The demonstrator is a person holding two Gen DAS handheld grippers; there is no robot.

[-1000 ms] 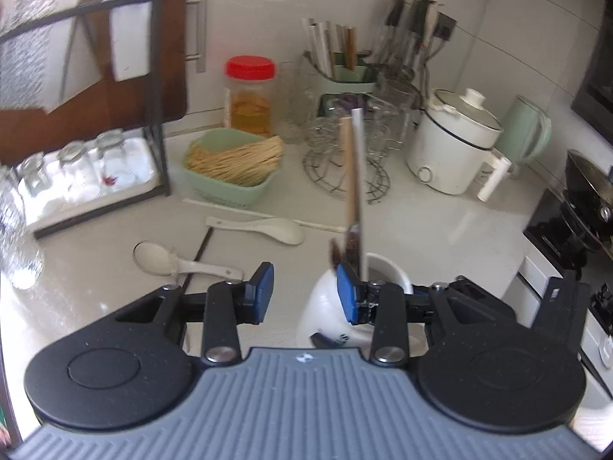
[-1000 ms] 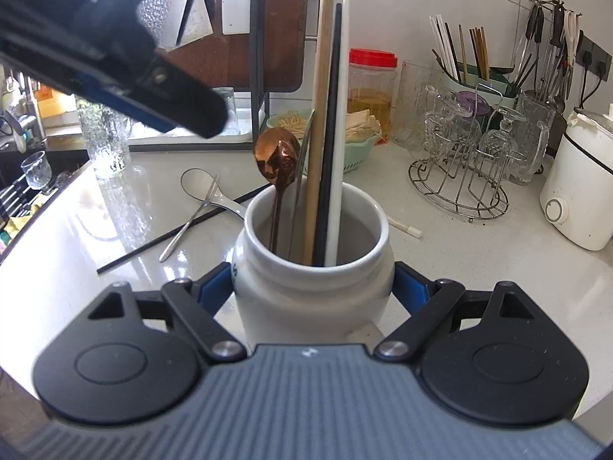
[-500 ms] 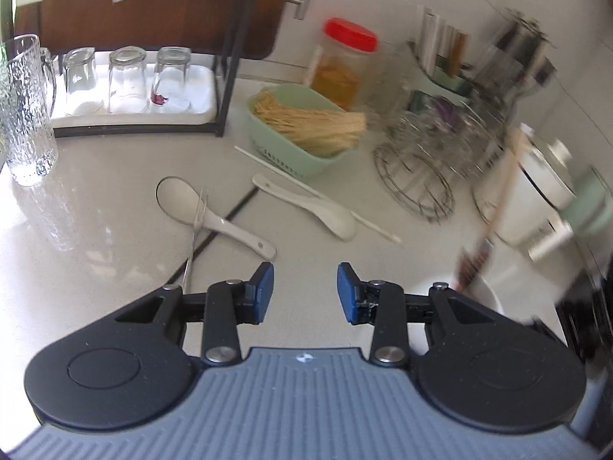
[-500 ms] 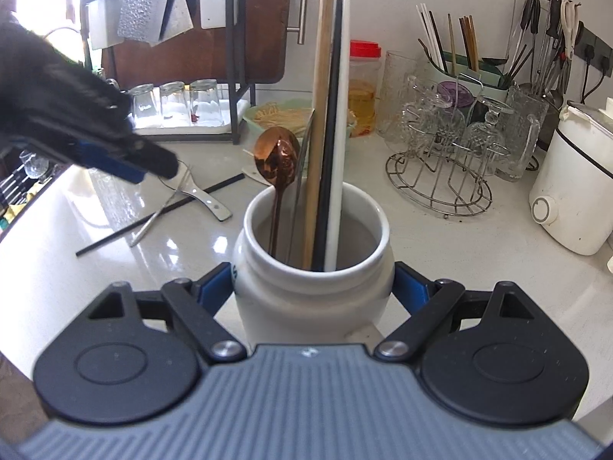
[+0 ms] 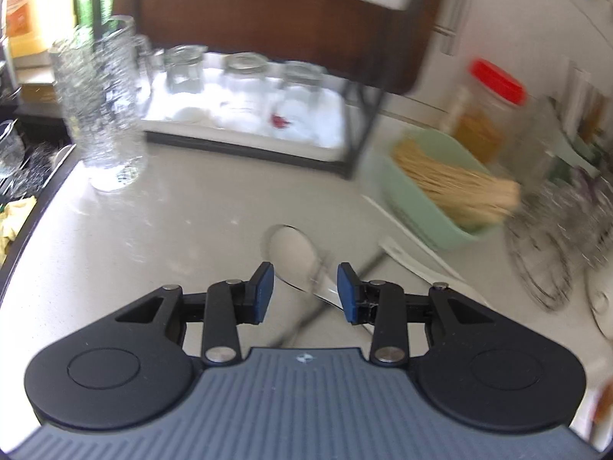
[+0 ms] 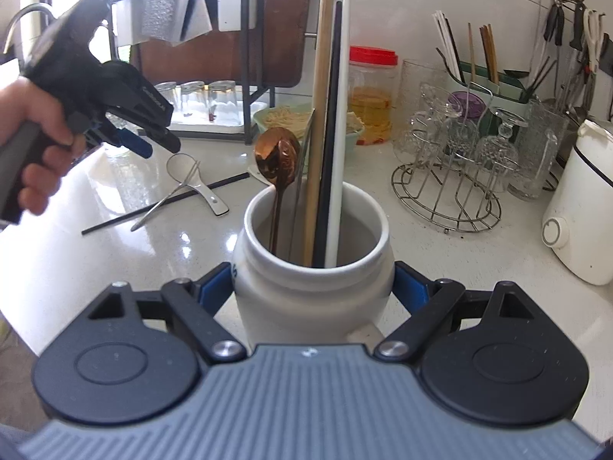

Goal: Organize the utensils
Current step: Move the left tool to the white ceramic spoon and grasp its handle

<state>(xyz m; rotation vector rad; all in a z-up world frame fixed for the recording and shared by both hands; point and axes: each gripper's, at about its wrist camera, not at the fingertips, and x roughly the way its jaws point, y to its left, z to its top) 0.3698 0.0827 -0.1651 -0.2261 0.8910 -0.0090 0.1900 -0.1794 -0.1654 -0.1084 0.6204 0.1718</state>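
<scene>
Surface: a pale speckled kitchen counter (image 6: 440, 253), glossy, running back to a white tiled wall. Along the back are sitting a black-framed rack with upturned glasses (image 6: 193, 94), a red-lidded jar (image 6: 371, 96), a mint-green basket of wooden sticks (image 5: 440, 188), a wire stand of stemmed glasses (image 6: 456, 153) and a white cooker (image 6: 578, 207) at the right edge.

Right wrist view: the right gripper (image 6: 313, 287) is clamping the white ceramic crock (image 6: 312, 268) — blue pads pressing on both flanks. Standing in the crock are a copper spoon (image 6: 277, 157), a wooden stick, a black chopstick and a white chopstick, all leaning toward the back rim. This view is also showing a hand (image 6: 34, 138) holding the left gripper (image 6: 141, 142) above the loose utensils; the left wrist view cannot show that.

Left wrist view, blurred: the left gripper's jaws are standing apart with nothing between the pads. Just beyond them on the counter are lying a white ceramic spoon (image 5: 291, 253), a thin metal utensil crossing it, and a black chopstick (image 6: 164, 201). A second white spoon (image 5: 417, 264) is lying by the basket — mostly hidden behind the crock in the right view. A textured glass pitcher (image 5: 99, 107) is standing at the left, visible clearly only here.
</scene>
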